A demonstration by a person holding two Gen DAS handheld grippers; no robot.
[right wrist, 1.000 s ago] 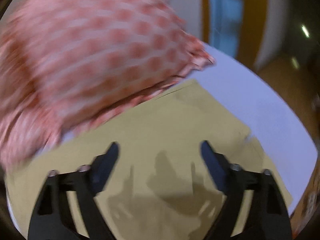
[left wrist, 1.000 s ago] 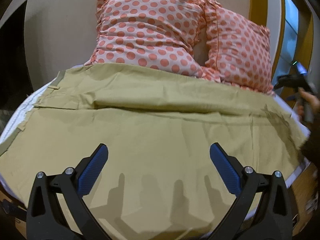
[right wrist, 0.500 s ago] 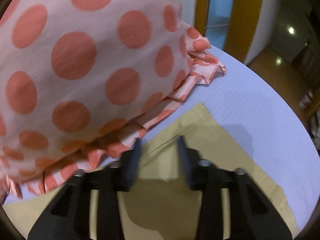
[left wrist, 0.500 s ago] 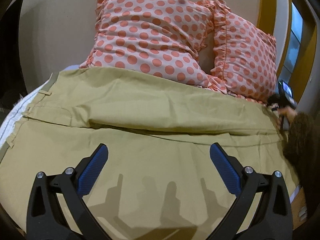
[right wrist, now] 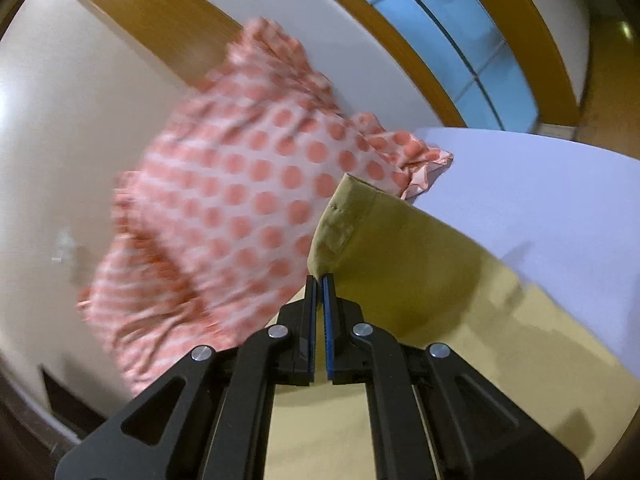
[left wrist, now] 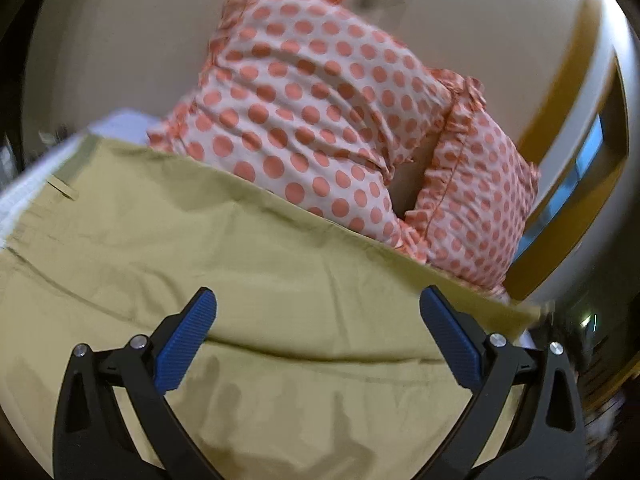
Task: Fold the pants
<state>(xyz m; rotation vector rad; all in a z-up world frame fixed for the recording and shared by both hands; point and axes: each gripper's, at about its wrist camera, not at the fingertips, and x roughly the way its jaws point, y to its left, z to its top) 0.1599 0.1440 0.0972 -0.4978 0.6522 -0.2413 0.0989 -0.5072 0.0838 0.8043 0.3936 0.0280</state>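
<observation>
Khaki pants [left wrist: 256,264] lie spread across the bed, one layer folded over another, with the waistband and belt loop at the far left. My left gripper [left wrist: 318,320] is open and empty, hovering over the middle of the pants. In the right wrist view my right gripper [right wrist: 319,280] is shut on the hem corner of a pant leg [right wrist: 340,224] and holds it lifted off the bed, close beside the pillow.
Two pink pillows with orange dots [left wrist: 320,120] lean against the cream wall at the head of the bed; one shows in the right wrist view [right wrist: 240,208]. A pale lilac sheet [right wrist: 540,184] covers the bed. A wooden-framed window [right wrist: 460,40] stands behind.
My right gripper closed on the pant leg hem by the pillow and lifted it. My left gripper moved forward over the pants and tilted, staying open.
</observation>
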